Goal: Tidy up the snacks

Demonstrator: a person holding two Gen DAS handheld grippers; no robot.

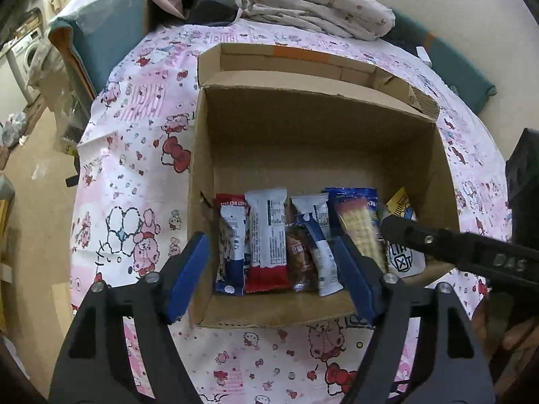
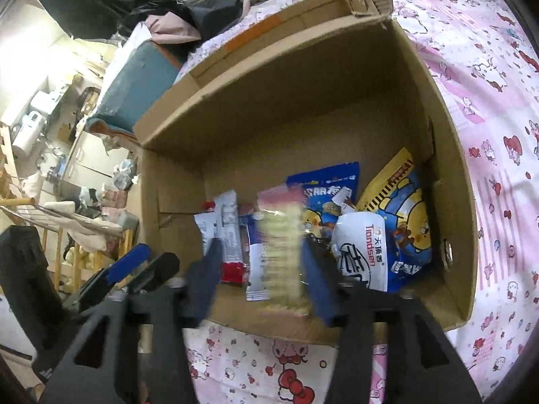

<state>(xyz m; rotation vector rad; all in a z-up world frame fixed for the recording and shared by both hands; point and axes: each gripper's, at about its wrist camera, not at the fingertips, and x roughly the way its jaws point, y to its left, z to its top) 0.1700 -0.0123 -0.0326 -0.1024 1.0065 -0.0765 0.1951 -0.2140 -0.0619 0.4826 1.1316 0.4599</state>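
Both hand-held grippers (image 1: 273, 262) (image 2: 261, 279) spread open over snack packets (image 1: 266, 239) at cardboard box's (image 2: 448, 155) near wall, far half bare; yellow pouch (image 2: 404, 202) plain only from right wrist.

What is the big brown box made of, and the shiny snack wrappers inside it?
The box looks like matte brown corrugated cardboard: creased flaps, ragged torn edge. The red and white wrapper seems thin glossy plastic film, crinkled with crimped ends; possibly foil-lined, cannot tell.
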